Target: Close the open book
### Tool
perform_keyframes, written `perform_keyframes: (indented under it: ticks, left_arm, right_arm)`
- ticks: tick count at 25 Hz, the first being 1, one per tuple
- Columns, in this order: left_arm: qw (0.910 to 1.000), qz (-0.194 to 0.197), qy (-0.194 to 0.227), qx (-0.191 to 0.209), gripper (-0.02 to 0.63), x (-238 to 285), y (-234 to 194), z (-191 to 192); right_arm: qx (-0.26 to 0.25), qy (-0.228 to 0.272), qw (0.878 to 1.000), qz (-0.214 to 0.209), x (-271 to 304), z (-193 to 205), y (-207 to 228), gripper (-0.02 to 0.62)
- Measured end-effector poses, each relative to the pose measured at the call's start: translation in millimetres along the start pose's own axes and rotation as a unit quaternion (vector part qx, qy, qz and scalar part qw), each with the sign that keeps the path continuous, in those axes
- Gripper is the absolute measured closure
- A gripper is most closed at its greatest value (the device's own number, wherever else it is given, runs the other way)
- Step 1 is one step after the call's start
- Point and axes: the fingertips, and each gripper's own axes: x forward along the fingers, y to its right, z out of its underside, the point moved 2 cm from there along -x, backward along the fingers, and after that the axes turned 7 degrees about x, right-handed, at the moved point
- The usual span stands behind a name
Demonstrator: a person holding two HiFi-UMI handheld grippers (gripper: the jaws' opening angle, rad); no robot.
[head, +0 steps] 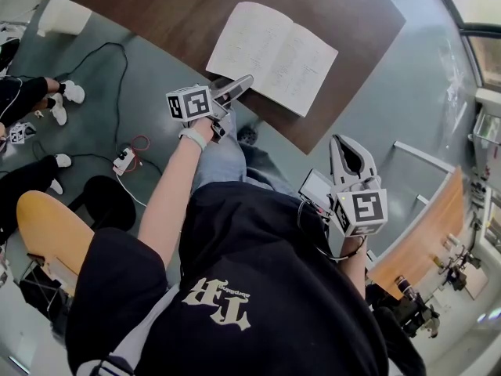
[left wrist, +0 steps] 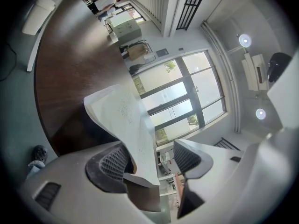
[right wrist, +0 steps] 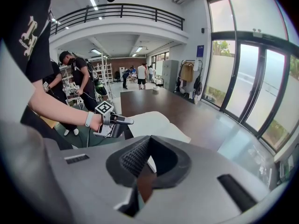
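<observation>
An open book (head: 274,53) with white pages lies on the dark brown table (head: 156,6), close to its near edge. My left gripper (head: 241,83) is at the book's near left corner. In the left gripper view its jaws (left wrist: 149,160) stand open, and a lifted, curling page (left wrist: 126,120) passes between them, lying against the left pad (left wrist: 114,164). My right gripper (head: 342,141) hangs off the table's edge to the right of the book, shut and empty. The right gripper view shows the book (right wrist: 149,125) with the left gripper (right wrist: 124,121) at it.
A white bin (head: 63,14) stands by the table's far left. A yellow chair (head: 47,225) and a power strip with cables (head: 125,160) are on the floor at left. A wooden bench (head: 423,241) is at right. People (right wrist: 79,78) stand behind the table.
</observation>
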Motion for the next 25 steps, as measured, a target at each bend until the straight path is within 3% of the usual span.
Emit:
perform_keyframes:
  ticks: [25]
  left_arm:
    - [0.9983, 0.024, -0.032, 0.042, 0.311, 13, 33, 7]
  right_arm:
    - [0.022, 0.025, 0.999, 0.014, -12, 7, 0, 0.607]
